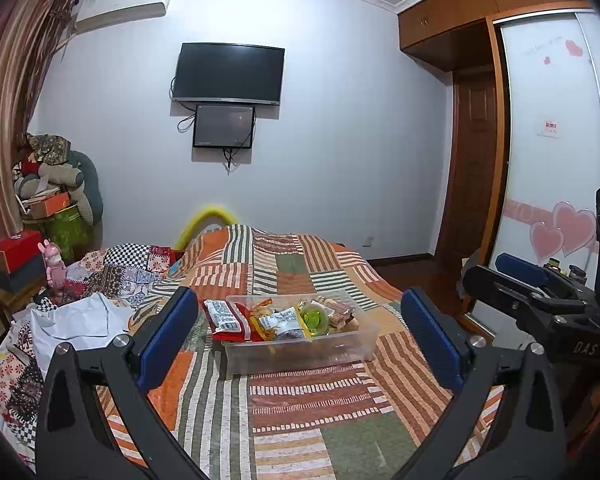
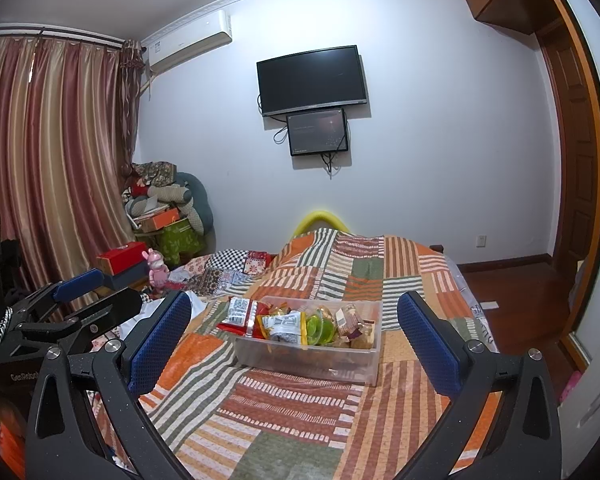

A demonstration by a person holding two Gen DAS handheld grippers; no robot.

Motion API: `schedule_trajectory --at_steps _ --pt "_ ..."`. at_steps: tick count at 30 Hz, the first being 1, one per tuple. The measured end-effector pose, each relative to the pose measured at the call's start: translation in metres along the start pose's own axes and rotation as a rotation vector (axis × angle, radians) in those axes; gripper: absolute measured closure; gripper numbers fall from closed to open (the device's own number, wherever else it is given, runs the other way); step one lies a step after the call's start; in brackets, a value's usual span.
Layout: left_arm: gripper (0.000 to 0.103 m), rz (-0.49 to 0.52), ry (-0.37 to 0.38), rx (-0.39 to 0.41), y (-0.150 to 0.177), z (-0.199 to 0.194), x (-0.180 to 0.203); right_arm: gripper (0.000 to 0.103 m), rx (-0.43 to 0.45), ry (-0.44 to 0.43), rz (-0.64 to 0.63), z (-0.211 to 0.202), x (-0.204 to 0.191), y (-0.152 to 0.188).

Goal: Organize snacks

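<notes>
Left gripper point(image 1: 300, 336) spread, right gripper point(image 2: 296, 336) spread

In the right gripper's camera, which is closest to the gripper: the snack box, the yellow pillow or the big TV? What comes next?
1. Snack box, on the quilt straight ahead.
2. Yellow pillow, behind the quilt's hump.
3. Big TV, up on the far wall.

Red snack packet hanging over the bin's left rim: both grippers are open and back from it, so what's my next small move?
Probably ease the left gripper forward toward the red snack packet. It overhangs the clear plastic bin's left rim rather than lying inside, on that gripper's side. The right gripper is open and empty too, and could steady the bin.
</notes>
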State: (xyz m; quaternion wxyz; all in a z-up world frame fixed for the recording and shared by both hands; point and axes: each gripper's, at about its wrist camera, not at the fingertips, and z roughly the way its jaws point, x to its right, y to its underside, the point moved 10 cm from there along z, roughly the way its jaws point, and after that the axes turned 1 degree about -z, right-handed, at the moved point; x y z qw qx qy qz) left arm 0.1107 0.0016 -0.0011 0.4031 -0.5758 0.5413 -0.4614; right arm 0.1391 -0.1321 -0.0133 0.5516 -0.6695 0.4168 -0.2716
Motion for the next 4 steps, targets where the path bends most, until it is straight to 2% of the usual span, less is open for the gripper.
schedule_trajectory --at_steps 4 --pt "0.000 -0.006 0.000 0.000 -0.0002 0.0003 -0.0007 0.000 -0.002 -0.004 0.007 -0.0003 0.0005 0.0004"
